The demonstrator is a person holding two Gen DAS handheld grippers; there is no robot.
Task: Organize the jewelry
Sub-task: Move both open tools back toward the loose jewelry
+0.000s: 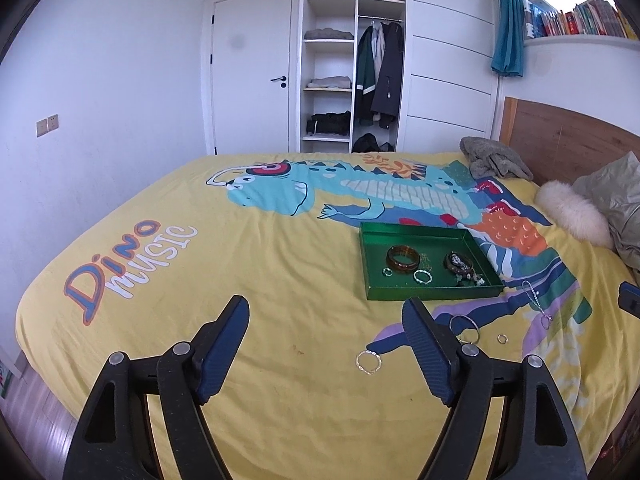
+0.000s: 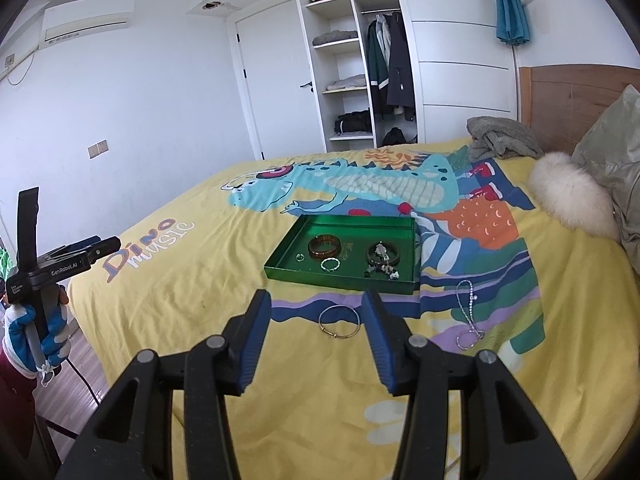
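- Left wrist view: we hold the left gripper (image 1: 326,328) above the yellow bedspread (image 1: 248,264), its 2 fingers spread wide apart with nothing between them, so it looks ready for a pick rather than carrying anything.
- The green tray (image 1: 430,292) sits on the bed beyond the fingers and a little to the right. It already holds an amber bangle (image 1: 403,257), a dark bangle (image 1: 456,262) with charms over it, and 2 small silver rings; we judge it to be the collecting place.
- Loose pieces lie on the bedspread, nearer to us than the tray: a twisted silver ring (image 1: 368,361) between the fingers' line and the right finger, a small ring (image 1: 502,338) further right, and a chain bracelet (image 1: 536,304) near the tray's right corner. A thin bangle is partly hidden behind the right finger.
- Right wrist view: our right gripper (image 2: 316,316) also hangs with its jaws apart and empty, aimed so the thin gold bangle (image 2: 340,322) lies between the 2 fingertips. We judge this the next piece to take.
- The tray (image 2: 340,278) lies just beyond that bangle, so the carry should be short.
- The chain bracelet (image 2: 468,316) trails on the bedspread to the right; limp links may slip from a pinch.
- The left gripper appears at the far left edge, well apart from the jewelry.
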